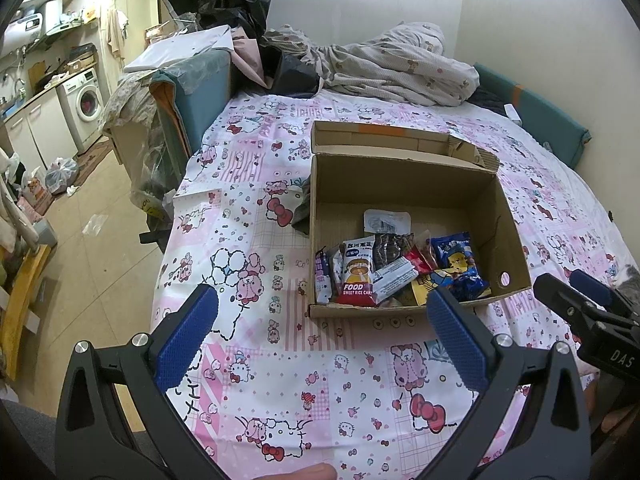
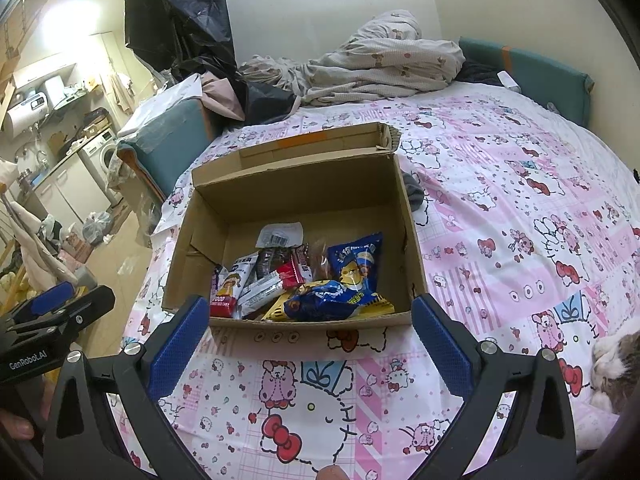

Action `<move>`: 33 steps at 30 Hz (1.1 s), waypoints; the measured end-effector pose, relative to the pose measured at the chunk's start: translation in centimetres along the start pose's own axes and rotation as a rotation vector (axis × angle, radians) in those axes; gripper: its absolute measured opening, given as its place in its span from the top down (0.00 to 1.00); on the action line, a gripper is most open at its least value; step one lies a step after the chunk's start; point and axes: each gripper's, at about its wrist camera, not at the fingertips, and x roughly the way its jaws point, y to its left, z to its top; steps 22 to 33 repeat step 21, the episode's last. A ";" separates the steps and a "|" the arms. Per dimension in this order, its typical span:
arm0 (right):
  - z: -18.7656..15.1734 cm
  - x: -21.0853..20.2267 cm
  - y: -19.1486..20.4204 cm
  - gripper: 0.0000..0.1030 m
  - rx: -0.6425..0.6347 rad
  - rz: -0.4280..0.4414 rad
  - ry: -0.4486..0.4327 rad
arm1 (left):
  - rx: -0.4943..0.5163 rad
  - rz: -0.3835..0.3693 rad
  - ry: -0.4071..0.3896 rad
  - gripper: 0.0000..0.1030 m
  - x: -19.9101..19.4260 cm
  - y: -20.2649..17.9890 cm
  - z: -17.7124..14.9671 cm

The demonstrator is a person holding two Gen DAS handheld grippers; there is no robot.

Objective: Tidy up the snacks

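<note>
Pink cartoon-print bedsheet [image 2: 500, 208] bare of loose snacks (none visible); colourful snack packets [image 2: 304, 280] all piled inside open brown cardboard box [image 2: 406, 216]. Both tools, left [image 1: 322, 320] and right [image 2: 310, 334], spread apart, empty. Task looks nearly done.

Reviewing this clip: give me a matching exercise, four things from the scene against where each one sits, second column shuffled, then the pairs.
Things:
1. red rice cake packet
2. blue snack bag
3. white packet with barcode
4. crumpled quilt

Places:
A. far end of the bed, near the wall
B. in the cardboard box, behind the other snacks
C. left part of the snack pile, against the box's near wall
D. right part of the snack pile

Pairs: 1-C, 2-D, 3-B, 4-A
</note>
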 end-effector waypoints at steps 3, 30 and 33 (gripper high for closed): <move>0.0 0.0 0.0 0.00 -0.002 -0.002 -0.002 | -0.001 0.000 0.005 0.00 0.0 0.0 0.0; 0.1 0.4 0.4 0.00 -0.024 0.001 0.003 | 0.018 0.006 0.006 0.00 0.1 -0.6 -0.1; 0.1 0.4 0.4 0.00 -0.024 0.001 0.003 | 0.018 0.006 0.006 0.00 0.1 -0.6 -0.1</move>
